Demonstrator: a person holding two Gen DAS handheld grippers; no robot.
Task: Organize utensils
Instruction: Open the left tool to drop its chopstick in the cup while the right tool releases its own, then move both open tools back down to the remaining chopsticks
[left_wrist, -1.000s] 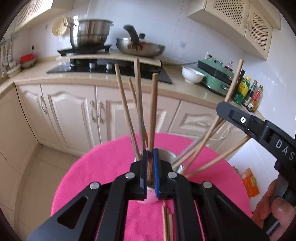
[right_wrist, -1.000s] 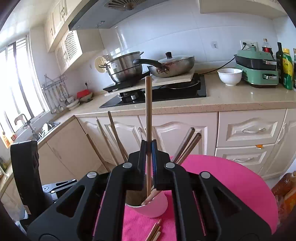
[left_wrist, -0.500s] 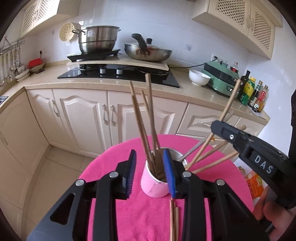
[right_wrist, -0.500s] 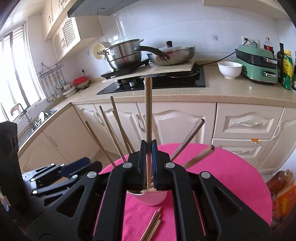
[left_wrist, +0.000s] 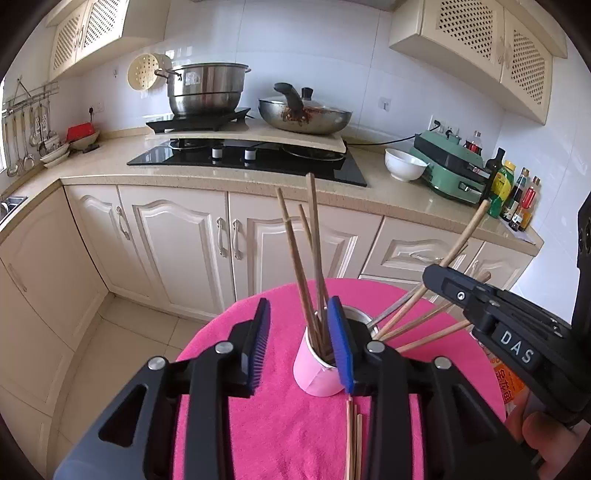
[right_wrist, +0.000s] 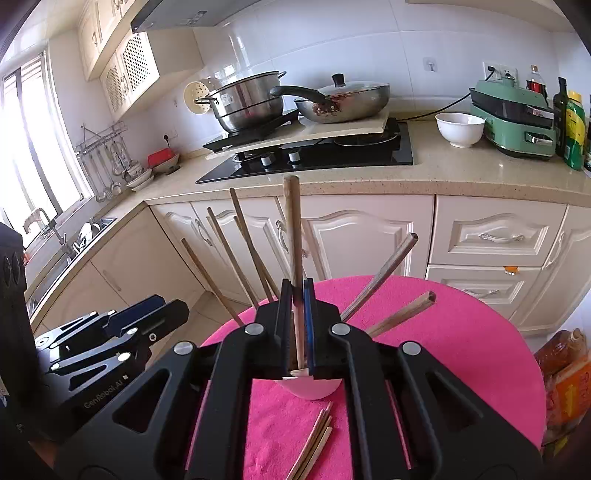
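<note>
- The left tool (left_wrist: 299, 345) is standing released above the pink cup (left_wrist: 317, 369), its jaws having just been opening; nothing is gripped between them, though the cup and its upright chopsticks (left_wrist: 310, 258) are showing in the gap beyond.
- The right tool (right_wrist: 297, 325) is clenching a single chopstick (right_wrist: 293, 236), holding it nearly upright just over the cup (right_wrist: 310, 387), with its lower end seeming to reach the rim; it is not yet let go.
- The cup is sitting near the middle of the round pink-covered counter (left_wrist: 280, 424), already holding several chopsticks that are fanning out to both sides.
- A few loose chopsticks (right_wrist: 314, 439) are lying flat on the cloth just beside the cup, on the side nearest the person.
- By the look of it, the sorting is well under way but not finished: most sticks are standing in the cup, one is going in, and the small bundle on the cloth is waiting to be picked up.
</note>
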